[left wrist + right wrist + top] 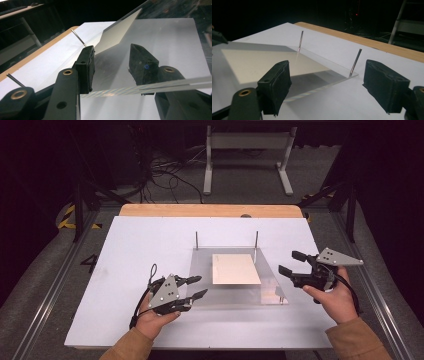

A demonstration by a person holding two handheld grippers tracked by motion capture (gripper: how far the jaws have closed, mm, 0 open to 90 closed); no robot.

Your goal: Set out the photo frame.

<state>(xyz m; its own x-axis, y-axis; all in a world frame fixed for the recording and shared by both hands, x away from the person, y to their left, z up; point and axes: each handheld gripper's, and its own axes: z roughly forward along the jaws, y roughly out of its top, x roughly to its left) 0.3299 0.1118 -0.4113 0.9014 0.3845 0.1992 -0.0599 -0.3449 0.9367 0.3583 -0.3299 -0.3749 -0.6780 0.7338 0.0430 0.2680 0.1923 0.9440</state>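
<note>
A clear acrylic plate point(272, 292) lies in the middle of the white board, with two thin metal pins point(196, 240) standing at its far corners. On it rests a cream sheet of paper point(235, 268). My left gripper point(201, 286) is open at the plate's left edge, both jaw tips reaching just over it. In the left gripper view the plate's edge point(175, 83) runs across in front of one jaw of the left gripper point(112, 67). My right gripper point(288, 262) is open just off the plate's right side, holding nothing. The right gripper point(327, 85) faces the plate point(322, 80), paper point(262, 65) and a pin point(355, 62).
The white board point(140, 250) sits on a wooden tabletop point(210, 210) whose far edge shows. Metal rails run along both sides. Beyond the table stand a white frame point(247, 150) and cables on the floor. Bare board lies left of and in front of the plate.
</note>
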